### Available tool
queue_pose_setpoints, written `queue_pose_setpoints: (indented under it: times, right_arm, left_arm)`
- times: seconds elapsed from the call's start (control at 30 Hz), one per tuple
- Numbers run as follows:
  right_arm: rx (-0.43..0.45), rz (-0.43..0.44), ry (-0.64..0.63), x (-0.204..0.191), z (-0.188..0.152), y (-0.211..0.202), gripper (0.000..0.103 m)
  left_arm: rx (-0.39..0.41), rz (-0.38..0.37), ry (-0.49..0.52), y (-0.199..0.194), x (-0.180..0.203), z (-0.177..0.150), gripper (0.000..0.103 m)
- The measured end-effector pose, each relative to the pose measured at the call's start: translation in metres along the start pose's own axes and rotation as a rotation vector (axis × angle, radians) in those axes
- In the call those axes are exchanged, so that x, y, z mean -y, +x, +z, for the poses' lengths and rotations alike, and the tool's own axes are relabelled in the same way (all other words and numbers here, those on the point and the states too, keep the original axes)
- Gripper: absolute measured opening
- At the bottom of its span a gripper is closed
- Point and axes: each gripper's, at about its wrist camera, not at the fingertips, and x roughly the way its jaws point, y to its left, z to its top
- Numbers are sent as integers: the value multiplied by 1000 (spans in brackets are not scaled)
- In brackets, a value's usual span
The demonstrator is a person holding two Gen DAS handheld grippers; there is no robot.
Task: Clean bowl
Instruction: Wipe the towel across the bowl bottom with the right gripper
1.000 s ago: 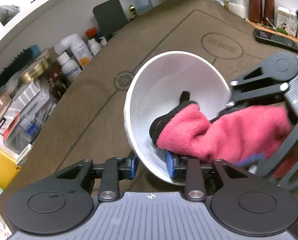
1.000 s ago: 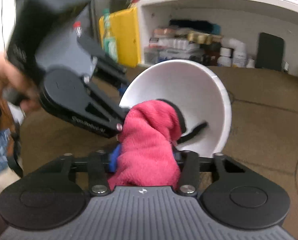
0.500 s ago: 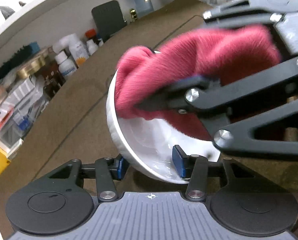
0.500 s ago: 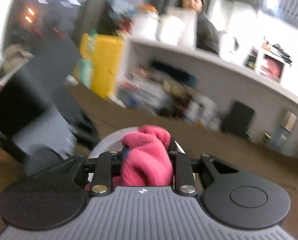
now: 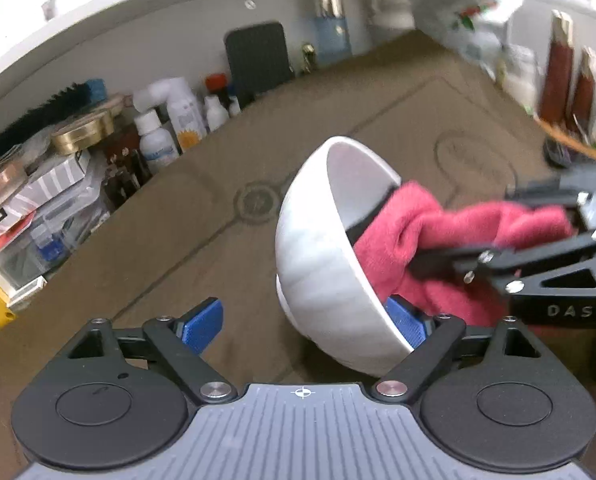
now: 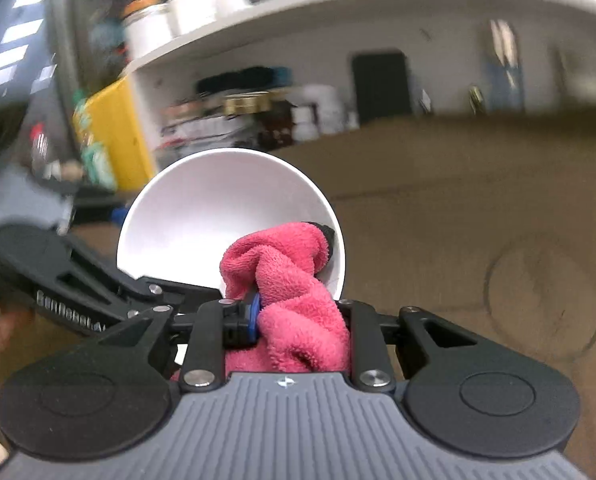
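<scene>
A white bowl [image 5: 329, 256] is tipped on its side with its mouth to the right; it also shows in the right wrist view [image 6: 218, 216]. My left gripper [image 5: 303, 326] is open: its right pad sits inside the bowl's lower rim, its left pad [image 5: 200, 326] stands clear of the bowl. My right gripper [image 6: 298, 320] is shut on a pink cloth [image 6: 294, 280], which it presses into the bowl's mouth. The cloth [image 5: 437, 240] and the right gripper's fingers [image 5: 497, 258] show at the right of the left wrist view.
A brown mat [image 5: 178, 232] covers the table. Bottles [image 5: 166, 132], boxes and containers [image 5: 38, 216] crowd the back left under a white shelf. A dark tablet [image 5: 258, 62] leans on the wall. Brown bottles [image 5: 569, 76] stand at the far right. A yellow bin [image 6: 114, 132] stands left.
My left gripper has opened and no longer clamps the bowl's rim. The bowl has tipped with its mouth to the right. My right gripper has brought the cloth down into the bowl's mouth.
</scene>
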Motion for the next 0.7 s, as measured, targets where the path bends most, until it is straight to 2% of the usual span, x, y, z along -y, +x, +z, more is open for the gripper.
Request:
queue_pose_setpoints:
  times: [0.07, 0.13, 0.2, 0.23, 0.27, 0.3, 0.33, 0.4, 0.5, 0.63, 0.7]
  right_arm:
    - [-2, 33, 76, 11, -3, 0, 25]
    - [-5, 57, 127, 18, -6, 0, 25]
    - [-7, 73, 155, 22, -9, -2, 25]
    - [-5, 77, 164, 21, -11, -3, 25]
    - [5, 71, 161, 19, -11, -5, 25]
    - [15, 65, 158, 18, -12, -7, 25]
    - [31, 56, 148, 14, -12, -10, 22]
    - [63, 27, 93, 3, -13, -18, 22]
    - [73, -101, -148, -33, -11, -20, 24]
    - [43, -129, -305, -57, 5, -9, 24]
    - [51, -109, -329, -63, 14, -6, 24]
  left_arm:
    - [33, 29, -56, -1, 2, -4, 92]
    - [96, 118, -146, 1, 12, -19, 92]
    - [130, 191, -163, 5, 22, -28, 90]
    - [144, 223, -156, 5, 27, -32, 77]
    - [167, 259, -154, 1, 30, -33, 72]
    - [168, 270, -153, 1, 29, -34, 59]
    - [154, 246, -148, 3, 28, -35, 37]
    - [116, 159, -144, 8, 21, -37, 27]
    - [73, 81, -59, 5, 16, -38, 26]
    - [-17, -66, 62, -5, 3, -33, 27]
    - [-59, -97, 120, -8, 2, -29, 29]
